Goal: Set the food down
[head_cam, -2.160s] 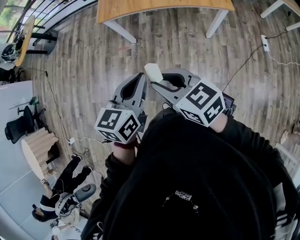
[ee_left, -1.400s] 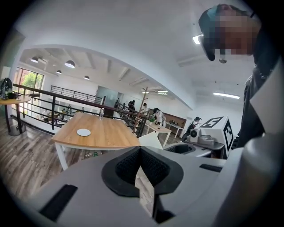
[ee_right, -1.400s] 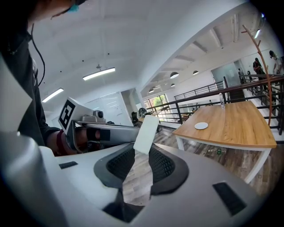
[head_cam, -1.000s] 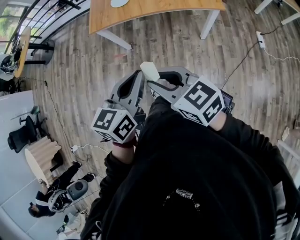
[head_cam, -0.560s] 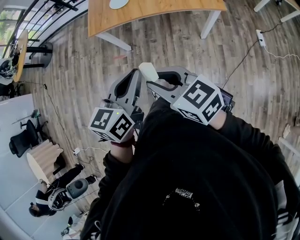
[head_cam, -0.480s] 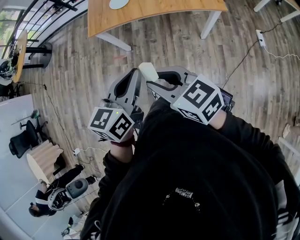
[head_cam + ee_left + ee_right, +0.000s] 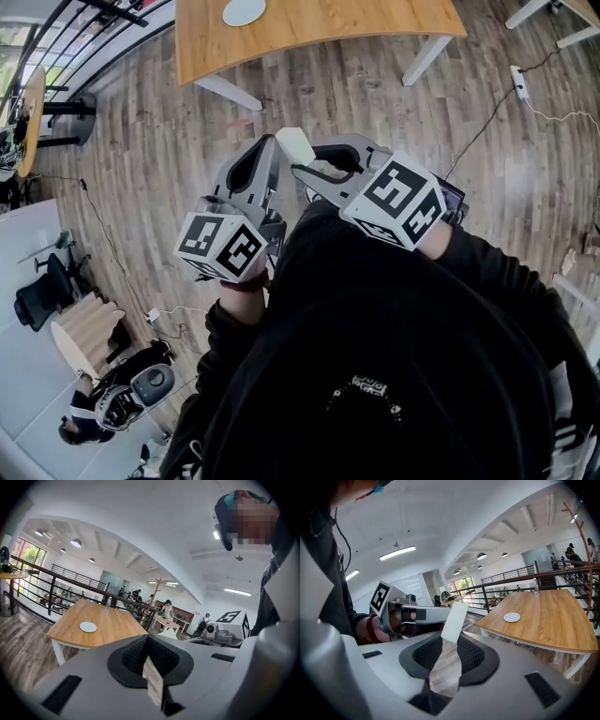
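A pale, flat food piece (image 7: 295, 145) sticks up from the tips of my right gripper (image 7: 303, 169), which is shut on it. In the right gripper view the food piece (image 7: 454, 619) stands upright between the black pads (image 7: 471, 652). My left gripper (image 7: 270, 142) is held beside it, just to the left, jaws together and empty. In the left gripper view, only a thin slit of floor shows between the left gripper's (image 7: 148, 640) pads. Ahead stands a wooden table (image 7: 337, 23) carrying a white plate (image 7: 244, 11). Both grippers are over the floor, well short of the table.
Wood plank floor (image 7: 169, 141) lies between me and the table. A power strip with cable (image 7: 517, 82) lies at the right. A railing (image 7: 506, 590) and other tables with people stand beyond the wooden table (image 7: 108, 627). White table legs (image 7: 424, 58) face me.
The table and its plate have slid further into the head view from the top as I move toward it. Both grippers keep their pose, and the food piece stays gripped.
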`<state>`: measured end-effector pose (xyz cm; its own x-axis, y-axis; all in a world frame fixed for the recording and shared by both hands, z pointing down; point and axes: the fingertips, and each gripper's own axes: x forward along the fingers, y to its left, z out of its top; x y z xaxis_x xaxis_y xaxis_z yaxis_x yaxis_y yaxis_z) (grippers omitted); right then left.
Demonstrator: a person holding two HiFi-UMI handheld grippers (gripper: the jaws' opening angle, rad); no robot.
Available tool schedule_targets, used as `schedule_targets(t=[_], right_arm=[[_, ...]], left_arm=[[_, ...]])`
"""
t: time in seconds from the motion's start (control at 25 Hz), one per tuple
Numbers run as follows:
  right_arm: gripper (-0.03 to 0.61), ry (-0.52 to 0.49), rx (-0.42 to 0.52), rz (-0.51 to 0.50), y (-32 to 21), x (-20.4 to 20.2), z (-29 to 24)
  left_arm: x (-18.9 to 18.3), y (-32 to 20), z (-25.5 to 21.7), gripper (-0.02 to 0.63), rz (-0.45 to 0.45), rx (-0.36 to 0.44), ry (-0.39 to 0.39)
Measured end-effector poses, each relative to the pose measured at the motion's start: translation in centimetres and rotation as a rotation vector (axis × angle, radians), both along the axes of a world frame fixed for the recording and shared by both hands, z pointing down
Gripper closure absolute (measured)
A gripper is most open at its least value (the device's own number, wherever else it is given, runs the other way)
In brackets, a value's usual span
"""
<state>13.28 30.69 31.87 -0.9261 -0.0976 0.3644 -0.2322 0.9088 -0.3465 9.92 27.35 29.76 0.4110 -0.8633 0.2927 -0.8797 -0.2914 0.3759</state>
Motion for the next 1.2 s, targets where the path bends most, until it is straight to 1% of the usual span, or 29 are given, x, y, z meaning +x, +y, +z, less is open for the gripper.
schedule_targets(t=[0.16,0.52,0.64,0.8,1.0,1.2], right_arm=[[0.468,0.010,0.000,0.006,-1.6,-2.6,0.1],[0.468,0.043,0.012,0.018,-3.1,-9.0,-0.2],[0.468,0.056,0.013,0.021,-3.4,-11.2,-0.1],[0.468,0.074,0.012,0.022,-3.5,-14.0,0.1],[0.468,0.077,0.024,0.016,-3.7,-16.0,0.2],[0.468,0.070,0.037,-0.011,-4.1,-19.0,0.0]], left_arm=[[-2.8,-1.8,0.0,0.617,-0.001,0.003,0.012],[-9.4,-3.6,0.2,0.617,0.018,0.006,0.053],[-12.0,-3.8,0.2,0.617,0.003,0.020,0.063],[-15.6,-3.7,0.3,0.617,-0.013,0.020,0.088],[-17.9,-3.4,0.6,0.617,-0.020,0.032,0.082],[-21.4,-3.5,0.4,0.617,-0.063,0.042,0.084]])
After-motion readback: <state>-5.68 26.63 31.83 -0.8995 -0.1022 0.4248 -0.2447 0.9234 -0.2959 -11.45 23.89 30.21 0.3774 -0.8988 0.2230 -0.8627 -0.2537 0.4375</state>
